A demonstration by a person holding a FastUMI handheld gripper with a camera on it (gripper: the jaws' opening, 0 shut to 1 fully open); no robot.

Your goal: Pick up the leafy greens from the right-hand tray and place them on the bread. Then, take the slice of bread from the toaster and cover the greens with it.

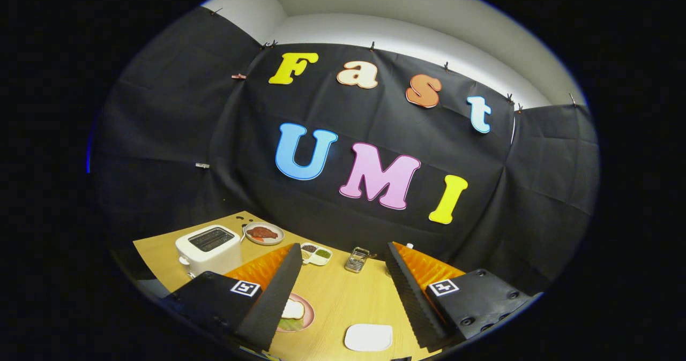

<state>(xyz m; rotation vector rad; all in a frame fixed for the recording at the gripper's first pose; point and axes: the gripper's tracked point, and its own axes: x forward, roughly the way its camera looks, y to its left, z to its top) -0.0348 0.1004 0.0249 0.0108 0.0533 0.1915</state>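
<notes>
- the booth is hung with black cloth under a pale ceiling, and a light wooden table [332, 302] fills the lower part of your gripper view.
- your gripper [343, 275] is held above the table with its fingers spread wide and nothing between them.
- the white boxy toaster [209, 249] stands beyond the left finger; its slots look dark, and you cannot tell from here whether a slice sits in them.
- the round pinkish plate [306, 314] lies just beside the left finger, partly hidden by it. it carries a pale slice of bread [293, 309] with something green, apparently leafy greens [291, 324], at its near edge.
- the white rounded-square tray [368, 337] lies between the fingers on the near side, well apart from the plate, and looks bare.
- judgement: the greens appear to be on the plate already, so the toaster slice is the step in hand.
- handling, as a judgement: the slice will be light, fairly stiff, crumbly under pressure. take it by its upper edge, across the thin faces, with a gentle squeeze. the greens are limp and shift easily.
- the small round grey plate [263, 233] beyond the toaster holds a reddish-brown piece of meat.
- the white divided dish [315, 254] holds dark, pale and green fillings in separate compartments.
- a small metal object [357, 260] stands near that dish; its kind is unclear.
</notes>
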